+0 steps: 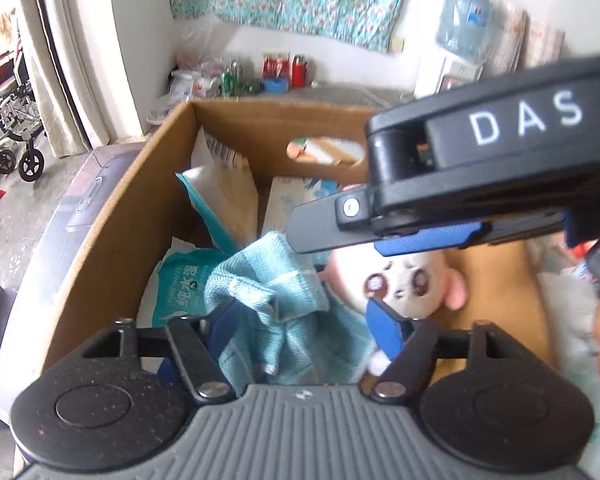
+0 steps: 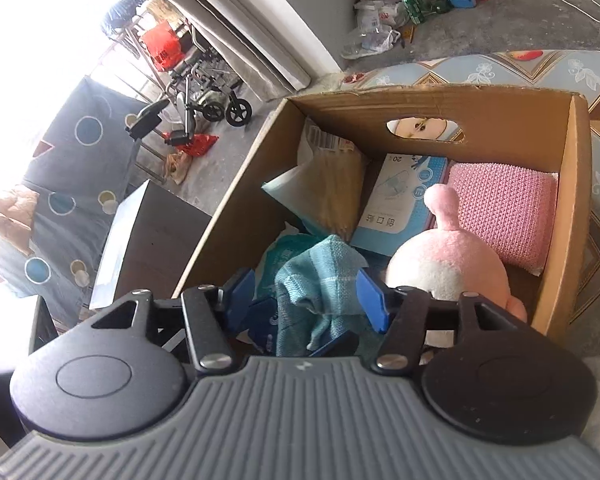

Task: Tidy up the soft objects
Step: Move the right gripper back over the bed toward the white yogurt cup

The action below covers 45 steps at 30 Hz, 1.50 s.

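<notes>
gaping over the teal towel (image 2: 320,280), both grippers; only the right view shows the pink knit pad (image 2: 504,212).

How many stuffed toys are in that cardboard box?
1 that I can see: a pink and white plush toy on the box's near right side, beside the teal towel. Others may be hidden underneath.

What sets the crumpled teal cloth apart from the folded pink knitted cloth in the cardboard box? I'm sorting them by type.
The crumpled teal cloth lies bunched near the box's front; the folded pink knitted cloth sits as a neat block in the back corner. The teal cloth has a fine weave with pale stripes; the pink one is a chunky, plain knit. Both are soft fabrics inside the cardboard box.
</notes>
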### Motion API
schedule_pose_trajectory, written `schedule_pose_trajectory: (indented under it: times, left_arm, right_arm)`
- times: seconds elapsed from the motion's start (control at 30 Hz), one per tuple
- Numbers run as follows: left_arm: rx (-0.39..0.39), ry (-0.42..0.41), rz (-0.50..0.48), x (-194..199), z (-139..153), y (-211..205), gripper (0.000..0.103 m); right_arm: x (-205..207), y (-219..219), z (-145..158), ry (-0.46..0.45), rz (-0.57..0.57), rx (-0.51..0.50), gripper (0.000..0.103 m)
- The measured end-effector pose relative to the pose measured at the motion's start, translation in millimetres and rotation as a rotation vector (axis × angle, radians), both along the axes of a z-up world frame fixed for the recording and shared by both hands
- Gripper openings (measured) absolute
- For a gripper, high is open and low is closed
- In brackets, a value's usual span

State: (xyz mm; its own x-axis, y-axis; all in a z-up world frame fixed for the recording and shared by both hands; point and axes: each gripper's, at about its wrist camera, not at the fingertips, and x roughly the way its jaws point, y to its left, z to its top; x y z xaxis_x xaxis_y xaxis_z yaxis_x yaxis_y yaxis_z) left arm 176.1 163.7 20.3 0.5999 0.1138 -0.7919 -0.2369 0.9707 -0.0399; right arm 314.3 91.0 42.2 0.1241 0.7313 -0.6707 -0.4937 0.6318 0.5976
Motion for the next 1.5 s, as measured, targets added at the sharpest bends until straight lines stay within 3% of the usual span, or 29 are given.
schedule_pose_trajectory:
  times: [0.37, 0.57, 0.73, 0.97, 1.07, 1.37, 1.5]
  left_arm:
    - [-0.022, -0.231, -0.021, -55.8, 59.1, -42.7, 0.084]
    - [-0.068, -0.316, -0.122, -71.7, 77.0, -91.6, 0.085]
    - [-0.044, -0.337, -0.234, -61.2, 76.3, -145.5, 0.085]
    - [-0.035, -0.308, -0.347, -21.5, 39.4, -208.3, 0.081]
    - [-0.022, -0.283, -0.362, -4.4, 21.8, -223.5, 0.07]
    - [0.024, -0.232, -0.279, 23.0, -2.4, -216.1, 0.054]
    - [0.012, -0.208, -0.23, 30.0, -6.1, -205.5, 0.047]
  right_arm:
    - [-66.7, -100.5, 62.5, -0.183, -0.107, 0.15, 0.073]
    - [-93.2, -188.8, 80.3, -0.267, -0.175, 0.091, 0.075]
    - [-93.2, -264.4, 84.6, -0.307, -0.29, 0.001, 0.076]
    - [-61.9, -329.6, 46.0, -0.262, -0.387, -0.128, 0.077]
    - [-39.1, -333.8, 17.5, -0.223, -0.385, -0.173, 0.076]
    - [27.8, -309.8, -48.0, -0.221, -0.322, -0.305, 0.072]
    - [47.4, -300.4, -66.7, -0.206, -0.294, -0.341, 0.066]
